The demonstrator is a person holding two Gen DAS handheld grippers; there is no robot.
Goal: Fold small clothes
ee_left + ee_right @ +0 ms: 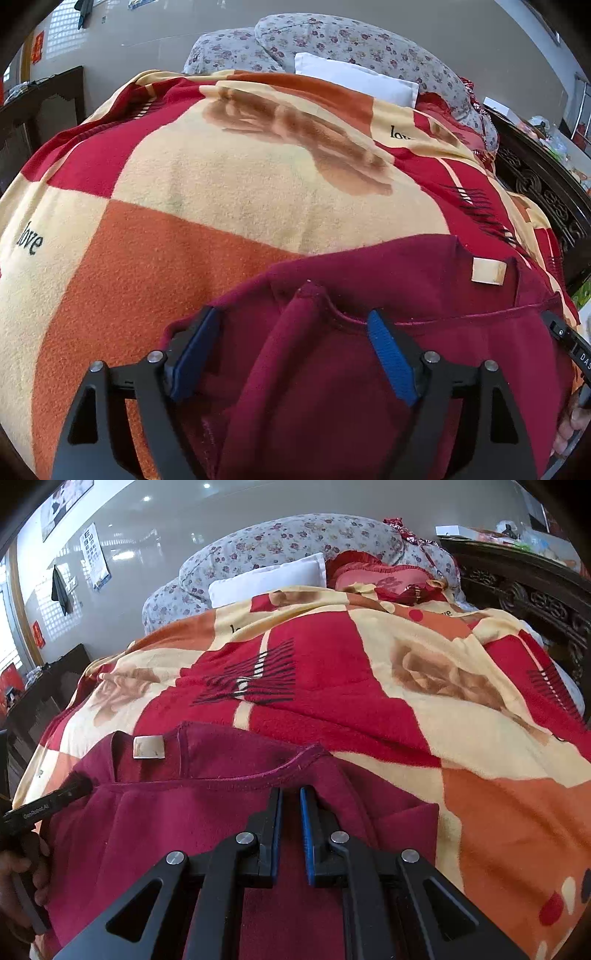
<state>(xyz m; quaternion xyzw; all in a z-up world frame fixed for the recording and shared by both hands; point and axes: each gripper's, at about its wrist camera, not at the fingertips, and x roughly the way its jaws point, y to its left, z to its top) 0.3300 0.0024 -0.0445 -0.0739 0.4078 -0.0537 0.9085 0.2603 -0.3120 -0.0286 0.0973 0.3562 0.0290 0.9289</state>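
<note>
Left wrist view: left gripper angled down, jaws spread wide astride a ridge of the top, gripping nothing.
Right gripper: angled down, jaws nearly together at the collar; grip unclear.
Top: flat on near blanket.
</note>
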